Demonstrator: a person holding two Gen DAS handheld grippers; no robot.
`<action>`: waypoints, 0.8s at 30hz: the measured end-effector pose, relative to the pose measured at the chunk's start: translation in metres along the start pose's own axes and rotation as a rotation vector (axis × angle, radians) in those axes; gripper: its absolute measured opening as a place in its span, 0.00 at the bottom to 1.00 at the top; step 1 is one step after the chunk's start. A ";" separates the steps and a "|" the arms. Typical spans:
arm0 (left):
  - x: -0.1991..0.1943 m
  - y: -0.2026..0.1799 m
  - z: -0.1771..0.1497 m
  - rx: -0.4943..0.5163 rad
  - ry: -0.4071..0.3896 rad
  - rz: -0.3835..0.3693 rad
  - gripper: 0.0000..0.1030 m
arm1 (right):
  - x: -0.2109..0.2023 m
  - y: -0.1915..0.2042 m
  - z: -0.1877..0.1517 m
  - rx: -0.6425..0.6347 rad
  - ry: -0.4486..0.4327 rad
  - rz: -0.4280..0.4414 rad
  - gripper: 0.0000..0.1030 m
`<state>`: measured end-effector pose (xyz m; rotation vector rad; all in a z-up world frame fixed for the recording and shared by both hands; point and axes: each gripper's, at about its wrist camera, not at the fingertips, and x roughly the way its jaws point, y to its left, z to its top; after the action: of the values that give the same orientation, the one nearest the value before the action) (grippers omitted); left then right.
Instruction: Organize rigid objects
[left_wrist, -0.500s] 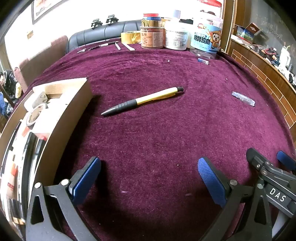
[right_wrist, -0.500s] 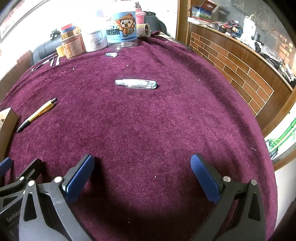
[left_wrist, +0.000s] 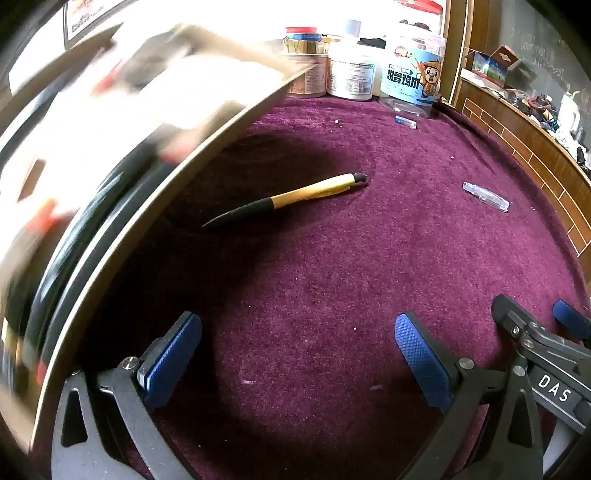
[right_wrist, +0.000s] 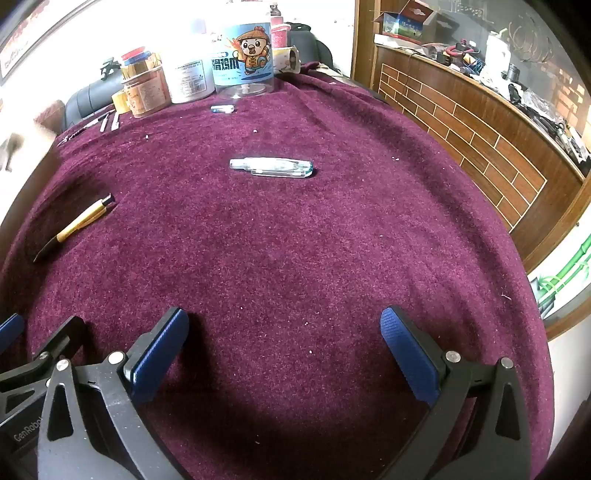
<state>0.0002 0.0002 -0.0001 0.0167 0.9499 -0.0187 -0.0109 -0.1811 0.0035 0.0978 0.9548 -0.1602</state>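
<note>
Pen (left_wrist: 291, 195) flat on purple cloth (left_wrist: 332, 277)

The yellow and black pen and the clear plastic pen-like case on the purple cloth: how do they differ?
The yellow and black pen is opaque and two-coloured; the clear plastic case is see-through. The pen is longer and tapers to a point; the case is shorter and blunt. In the right wrist view the pen lies slanted, the case nearly level. Both lie flat on the purple cloth, untouched.

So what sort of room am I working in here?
Probably a lived-in office or reception room, not a lab: a cloth-covered table with food jars at the back, a cluttered brick-pattern wooden counter on the right, and a dark leather sofa behind.
</note>
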 end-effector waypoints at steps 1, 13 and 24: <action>0.000 0.000 0.000 0.000 0.000 0.000 0.99 | 0.000 0.000 0.000 0.000 0.000 0.000 1.00; -0.001 0.001 0.000 0.000 0.002 0.001 0.99 | 0.002 0.000 0.001 0.000 0.001 0.001 1.00; -0.005 -0.004 0.006 0.000 0.001 0.000 0.99 | 0.000 0.002 0.000 -0.008 0.000 0.002 1.00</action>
<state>0.0022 -0.0036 0.0073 0.0164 0.9513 -0.0184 -0.0105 -0.1796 0.0035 0.0914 0.9555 -0.1545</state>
